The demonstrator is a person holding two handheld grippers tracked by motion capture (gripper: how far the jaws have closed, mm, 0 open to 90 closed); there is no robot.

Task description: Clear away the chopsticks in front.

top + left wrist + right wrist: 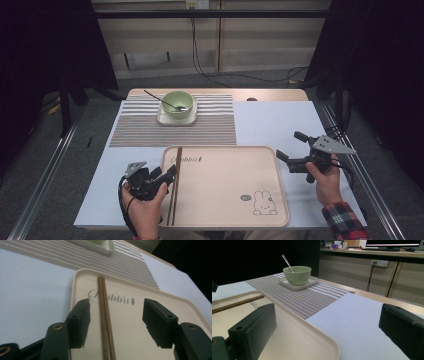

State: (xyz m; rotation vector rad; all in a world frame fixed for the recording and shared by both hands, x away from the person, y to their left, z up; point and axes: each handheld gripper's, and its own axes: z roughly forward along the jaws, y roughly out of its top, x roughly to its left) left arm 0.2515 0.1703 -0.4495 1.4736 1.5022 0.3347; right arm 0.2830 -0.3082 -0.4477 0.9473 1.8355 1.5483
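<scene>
A pair of brown chopsticks lies lengthwise along the left side of a beige tray printed with a rabbit. My left gripper is held low over the tray's left edge and is open. In the left gripper view the chopsticks run between its two jaws, nearer the left one, and the jaws do not touch them. My right gripper hovers open just right of the tray, with nothing between its jaws. A green bowl with a spoon in it stands on a white square plate farther back.
The plate rests on a striped placemat behind the tray, on a white table cover. From the right gripper view, the bowl is far ahead to the left and the tray rim runs below the jaws. Cables hang at the back wall.
</scene>
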